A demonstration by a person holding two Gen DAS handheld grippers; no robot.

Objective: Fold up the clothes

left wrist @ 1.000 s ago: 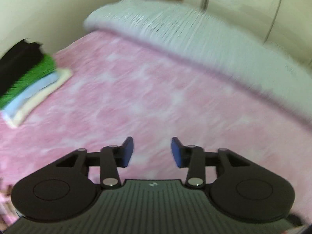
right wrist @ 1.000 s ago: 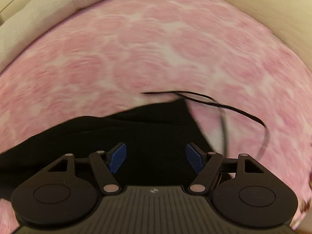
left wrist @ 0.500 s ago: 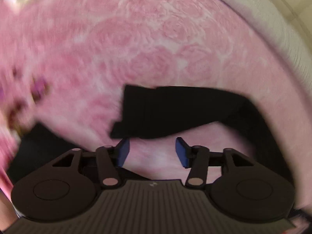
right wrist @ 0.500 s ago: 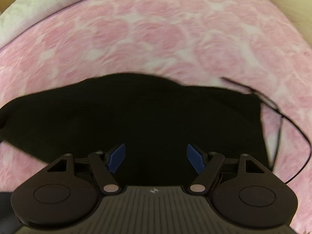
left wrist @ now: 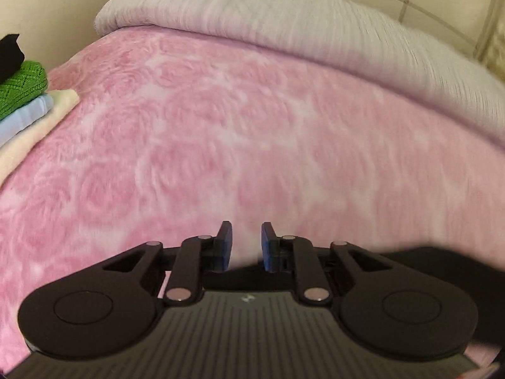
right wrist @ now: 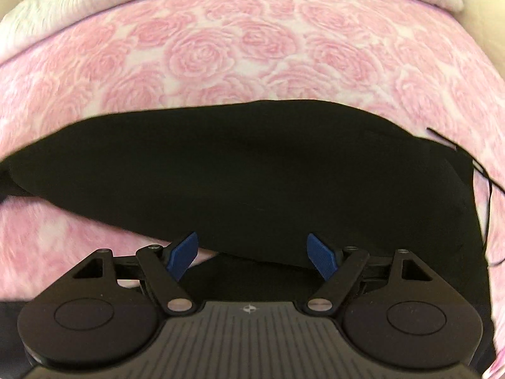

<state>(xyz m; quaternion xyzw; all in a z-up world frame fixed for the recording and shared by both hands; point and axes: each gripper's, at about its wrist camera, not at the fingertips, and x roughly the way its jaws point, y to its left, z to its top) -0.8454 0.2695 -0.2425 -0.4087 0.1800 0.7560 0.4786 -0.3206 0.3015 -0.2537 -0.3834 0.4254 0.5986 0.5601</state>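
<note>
Left gripper (left wrist: 246, 246): jaws have just been closing and are now standing narrow, a small gap still showing between the blue pads (left wrist: 224, 246). Pink blanket (left wrist: 221, 132) is visible through that gap; the black garment (left wrist: 442, 262) is lying just under and behind the pads, its edge largely hidden by the gripper body, so I cannot tell whether any cloth is being pinched.

Right gripper (right wrist: 251, 256): jaws have just been opening and are standing wide, nothing between the pads (right wrist: 183, 255). It is hovering over the near edge of the black garment (right wrist: 246, 170), which is spreading across the rose-patterned blanket (right wrist: 202, 53). The cloth is uniformly dark, so folds are hard to make out, and its left end is running out of frame. A thin black cord (right wrist: 486, 189) is trailing off its right end, partly cut off.

A stack of folded clothes (left wrist: 22, 101) is sitting at the left edge of the left view, cropped. Grey bedding (left wrist: 284, 22) is lying along the far side, blurred.
</note>
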